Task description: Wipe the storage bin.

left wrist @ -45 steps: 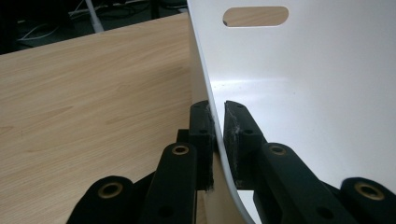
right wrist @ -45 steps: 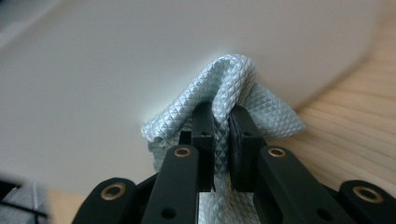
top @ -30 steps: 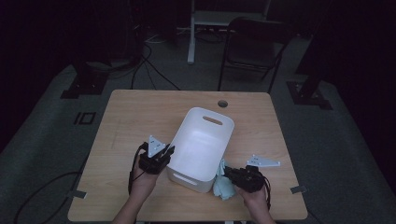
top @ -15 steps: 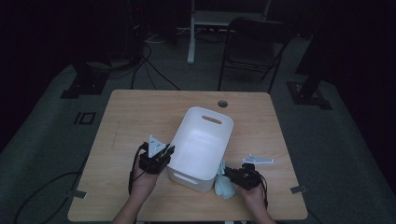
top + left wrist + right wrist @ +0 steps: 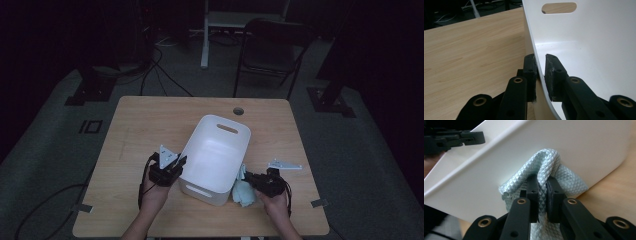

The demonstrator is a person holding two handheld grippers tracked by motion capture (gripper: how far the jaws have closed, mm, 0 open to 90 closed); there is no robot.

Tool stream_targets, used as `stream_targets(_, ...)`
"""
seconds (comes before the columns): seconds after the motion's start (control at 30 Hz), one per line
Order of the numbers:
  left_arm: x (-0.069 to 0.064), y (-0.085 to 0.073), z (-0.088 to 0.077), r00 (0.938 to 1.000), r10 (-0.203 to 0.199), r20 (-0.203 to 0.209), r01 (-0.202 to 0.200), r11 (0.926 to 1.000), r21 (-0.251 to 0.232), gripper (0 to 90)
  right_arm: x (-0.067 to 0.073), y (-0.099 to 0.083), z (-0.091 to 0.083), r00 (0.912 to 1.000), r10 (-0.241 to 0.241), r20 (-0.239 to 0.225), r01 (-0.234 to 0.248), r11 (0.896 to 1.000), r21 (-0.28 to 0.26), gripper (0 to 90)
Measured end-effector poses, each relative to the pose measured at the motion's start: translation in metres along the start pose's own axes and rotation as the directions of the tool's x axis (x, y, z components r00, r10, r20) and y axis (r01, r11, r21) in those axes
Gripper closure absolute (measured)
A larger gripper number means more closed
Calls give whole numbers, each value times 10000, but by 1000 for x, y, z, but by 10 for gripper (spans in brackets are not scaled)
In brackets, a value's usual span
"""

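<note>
High view: a white bin (image 5: pixel 216 159) sits mid-table, a pale blue cloth (image 5: pixel 243 192) against its near right corner.

Left gripper view: the bin's wall (image 5: pixel 537 65) is straddled by the left gripper (image 5: pixel 540 72), jaws narrow, barely pressing.

Right gripper view: the cloth (image 5: pixel 544 176) is pinched by the right gripper (image 5: pixel 542 195). Lifting it over the rim into the bin seems next.

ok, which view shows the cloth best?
Right gripper view: the pale blue quilted cloth sits close up, pinched between the right gripper jaws against the white bin. High view shows it small beside the bin's near corner. Left gripper view looks at the bin wall instead.
</note>
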State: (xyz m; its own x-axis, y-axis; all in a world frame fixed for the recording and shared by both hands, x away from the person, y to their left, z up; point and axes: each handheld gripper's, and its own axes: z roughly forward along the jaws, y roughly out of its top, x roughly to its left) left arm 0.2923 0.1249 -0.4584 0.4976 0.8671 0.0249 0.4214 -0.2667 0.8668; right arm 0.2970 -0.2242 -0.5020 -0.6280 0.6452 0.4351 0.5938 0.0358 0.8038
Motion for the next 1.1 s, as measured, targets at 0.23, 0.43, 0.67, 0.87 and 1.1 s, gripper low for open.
stream_targets(0.23, 1, 0, 0, 10000, 12, 39, -12, 10000, 6, 786, -10, 16, -33, 9981, 192, 594, -130, 9946, -1029, 825)
stream_targets(0.43, 3, 0, 1, 9997, -107, 218, 107, 9999, 5, 767, -33, 17, -59, 9784, 678, 1954, -378, 9874, -1536, 825)
stream_targets(0.67, 9, -2, 3, 9944, -207, 1037, 223, 9997, -142, 445, -57, 13, -64, 9512, 1031, 2909, -481, 9806, -1903, 480)
stream_targets(0.87, 12, 0, -2, 9885, -110, 1509, 209, 9977, -640, 280, -64, 10, -60, 9468, 1039, 3046, -477, 9813, -1865, 320)
stream_targets(1.1, 18, 4, -14, 9757, -426, 2149, 711, 9894, -1264, 196, -59, 7, -42, 9512, 155, 3081, 257, 9913, -1293, 138)
